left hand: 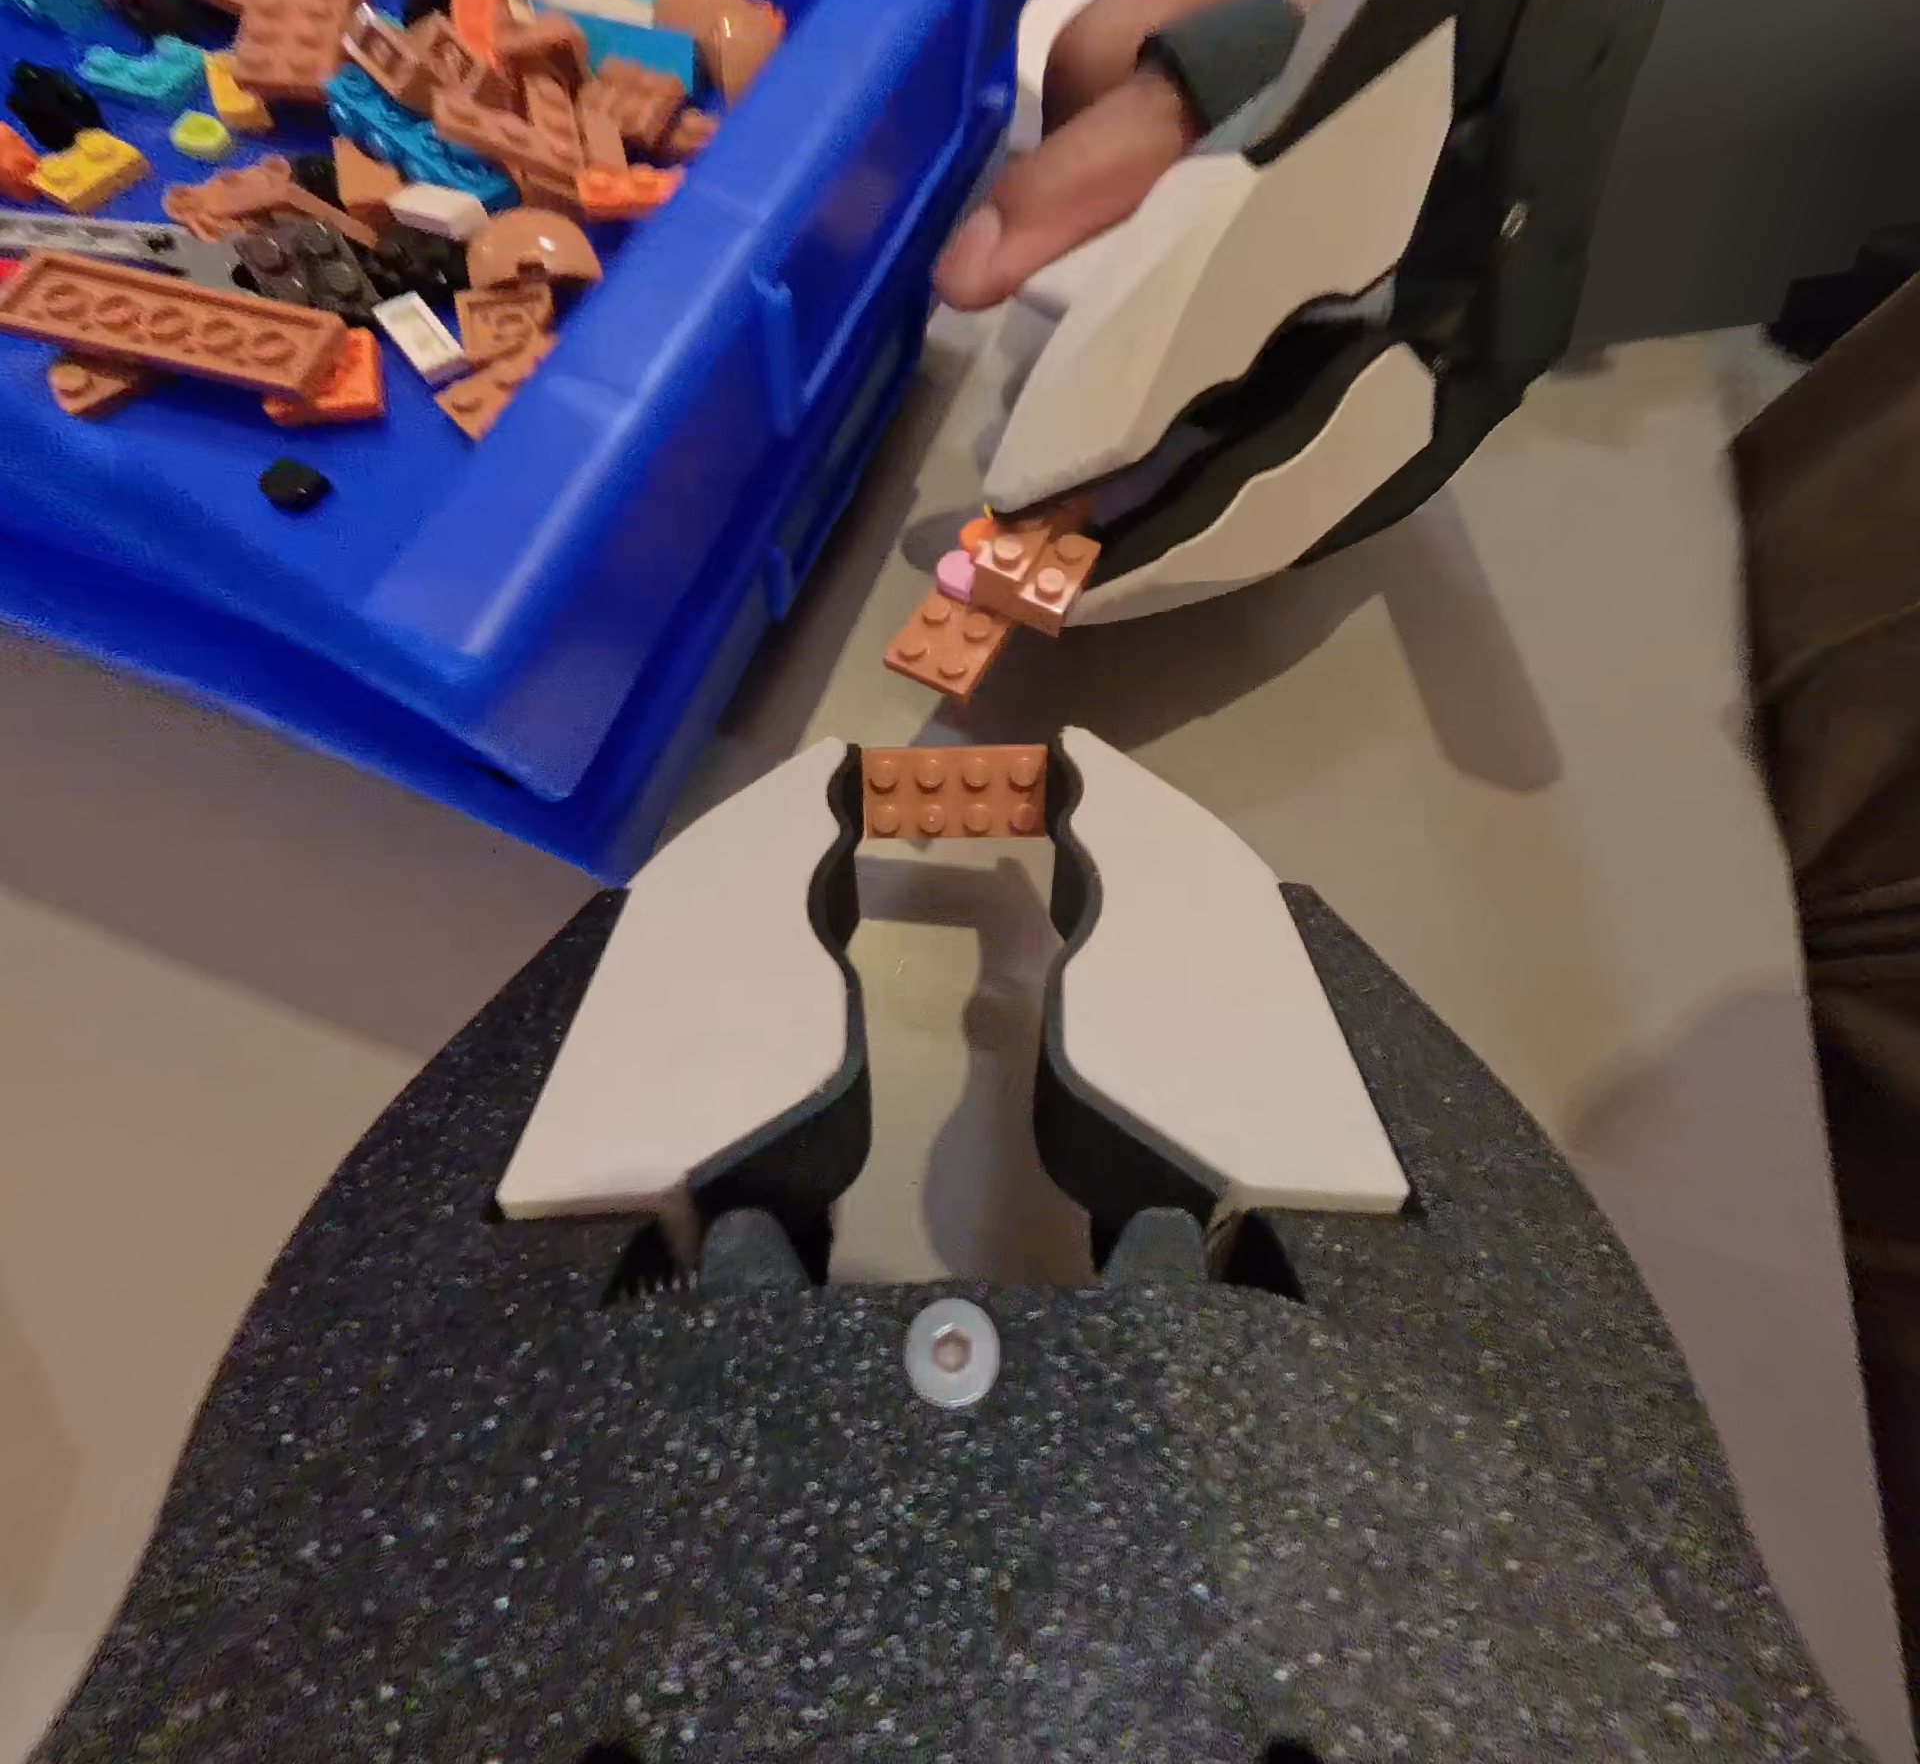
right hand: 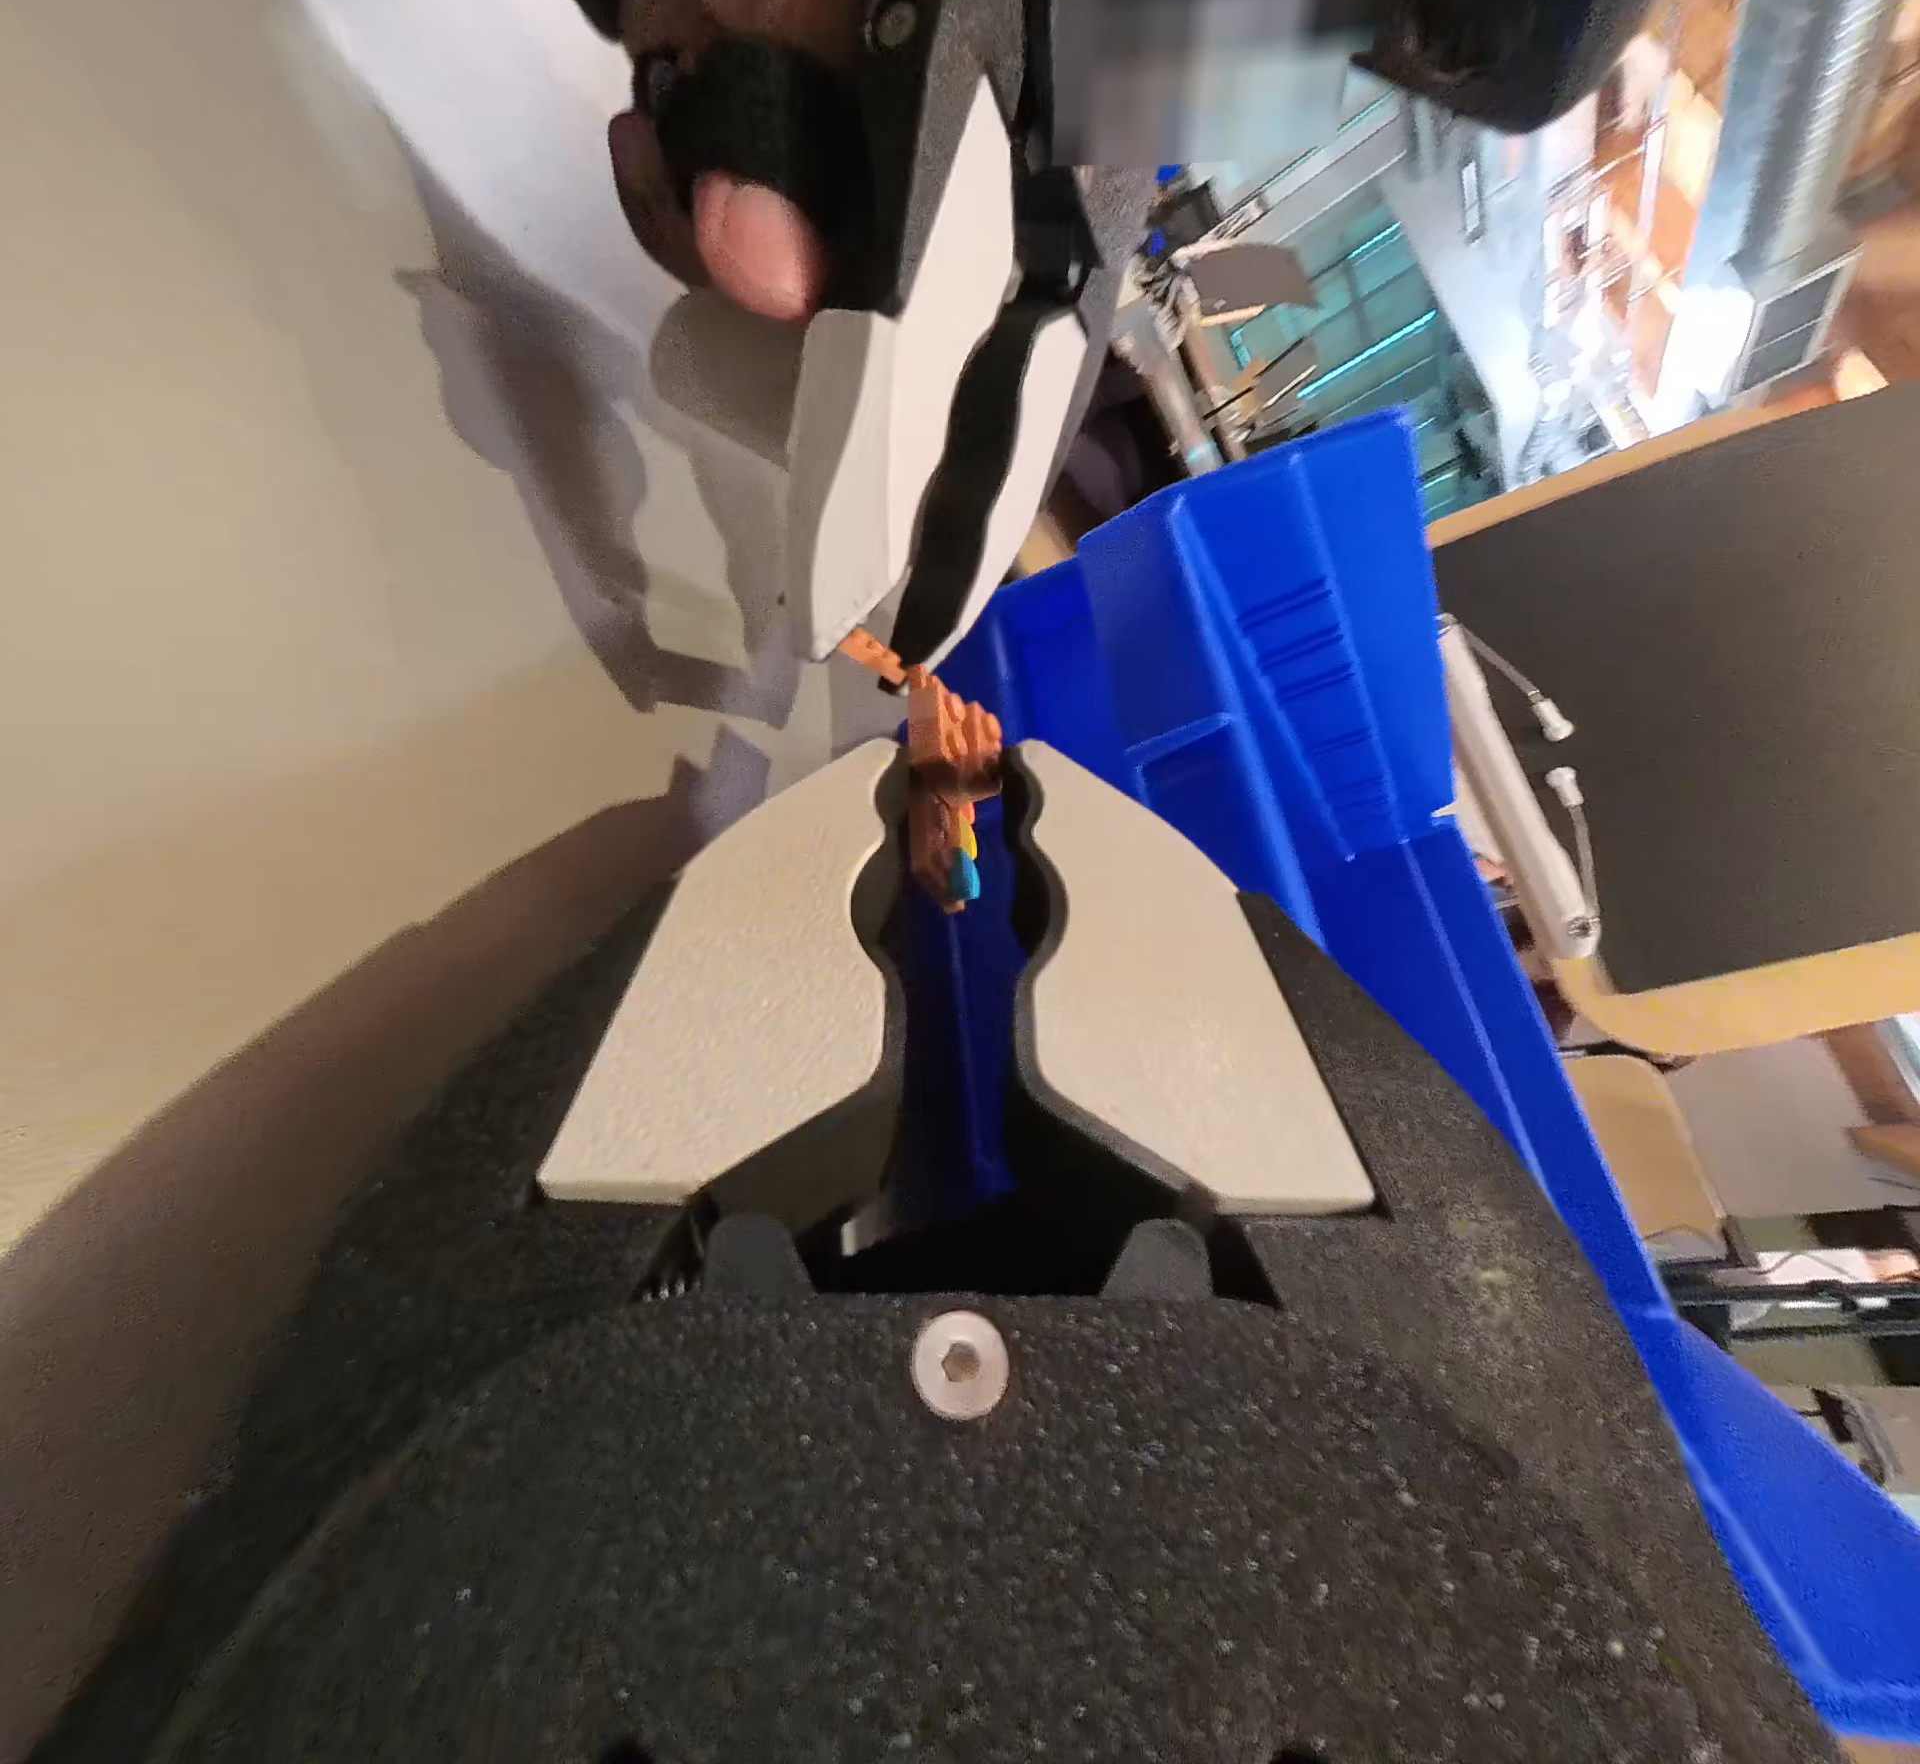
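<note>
My left gripper [left hand: 956,784] is shut on a flat brown studded plate [left hand: 956,792], held by its short ends above the beige table. Just beyond it, my right gripper [left hand: 1049,561] is shut on a small brick assembly [left hand: 997,597] of brown bricks with a pink piece, its lower plate hanging close to the left gripper's plate. In the right wrist view, my right gripper [right hand: 951,779] holds that assembly [right hand: 951,779], which also carries yellow and teal bits. The left gripper [right hand: 883,649] comes from above with its plate [right hand: 873,654] almost touching the assembly.
A blue plastic bin [left hand: 665,488] stands at the left on the table, holding several loose bricks [left hand: 312,104], mostly brown, teal, orange, yellow and black. It also shows in the right wrist view [right hand: 1299,675]. A person's hand [left hand: 1101,145] grips the right tool. A dark panel [left hand: 1839,727] lies at right. The grippers are tip to tip, or close to it.
</note>
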